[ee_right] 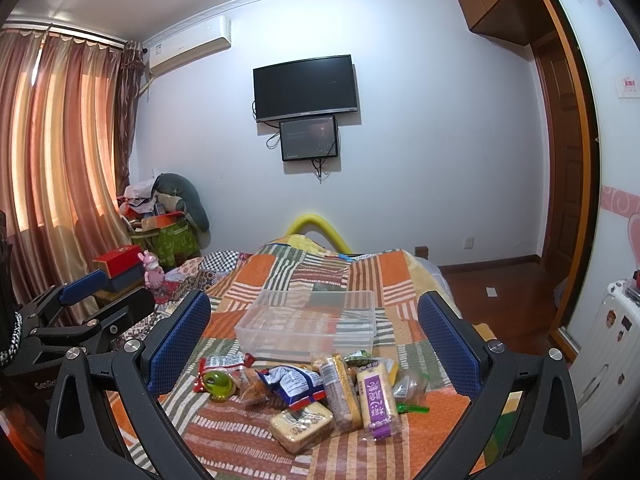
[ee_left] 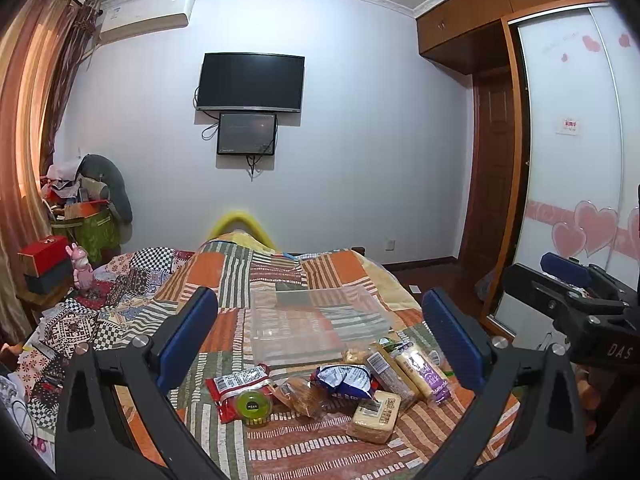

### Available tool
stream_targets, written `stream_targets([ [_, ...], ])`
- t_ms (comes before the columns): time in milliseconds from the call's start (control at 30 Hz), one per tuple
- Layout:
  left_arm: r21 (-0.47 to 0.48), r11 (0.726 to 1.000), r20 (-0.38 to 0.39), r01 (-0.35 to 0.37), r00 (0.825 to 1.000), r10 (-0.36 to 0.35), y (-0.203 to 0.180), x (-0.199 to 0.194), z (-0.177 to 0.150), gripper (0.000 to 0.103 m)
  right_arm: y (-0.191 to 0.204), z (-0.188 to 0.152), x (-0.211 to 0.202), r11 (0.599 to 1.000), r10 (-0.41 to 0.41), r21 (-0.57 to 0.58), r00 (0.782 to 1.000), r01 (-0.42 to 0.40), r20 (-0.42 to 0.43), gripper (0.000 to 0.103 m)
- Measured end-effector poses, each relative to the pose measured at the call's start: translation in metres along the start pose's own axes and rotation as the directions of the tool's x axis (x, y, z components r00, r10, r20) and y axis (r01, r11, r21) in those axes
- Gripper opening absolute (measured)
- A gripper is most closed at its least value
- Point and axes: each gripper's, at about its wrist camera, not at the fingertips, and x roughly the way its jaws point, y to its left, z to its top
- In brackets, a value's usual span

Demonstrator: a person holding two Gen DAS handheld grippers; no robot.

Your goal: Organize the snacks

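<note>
- the snacks lie in a loose heap on the patchwork quilt, at the near end of the bed.
- in the heap: a pale square cake pack nearest, a purple-labelled wafer pack to its right, a blue-and-white bag in the middle, a red packet to the left with a small green round tub on it.
- just beyond the heap sits a clear plastic bin, upright on the quilt, nothing visible inside.
- the left gripper hovers above the heap, its blue-padded fingers spread wide, holding nothing.
- the right gripper hangs alongside it, also spread wide and empty.
- further off, a tv on the far wall, curtains at the left.
</note>
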Motion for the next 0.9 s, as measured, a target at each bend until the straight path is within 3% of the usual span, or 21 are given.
stream_targets([
  [633,-0.001,1.000,-0.015,0.008,1.000,-0.008,0.004,0.010,-0.005,0.102,-0.005,-0.005,0.009,1.000,0.021,0.014,0.999,-0.021,-0.027,0.103],
  [767,0.002,1.000,-0.049,-0.006,0.999,0.006,0.009,0.020,-0.008,0.085,-0.011,-0.009,0.019,0.999,0.027,0.034,0.998,-0.025,-0.062,0.099],
  [900,-0.009,1.000,-0.112,-0.006,0.994,0.005,0.020,0.038,-0.014,0.075,-0.020,-0.017,0.033,0.999,0.024,0.049,0.993,-0.018,-0.119,0.085],
])
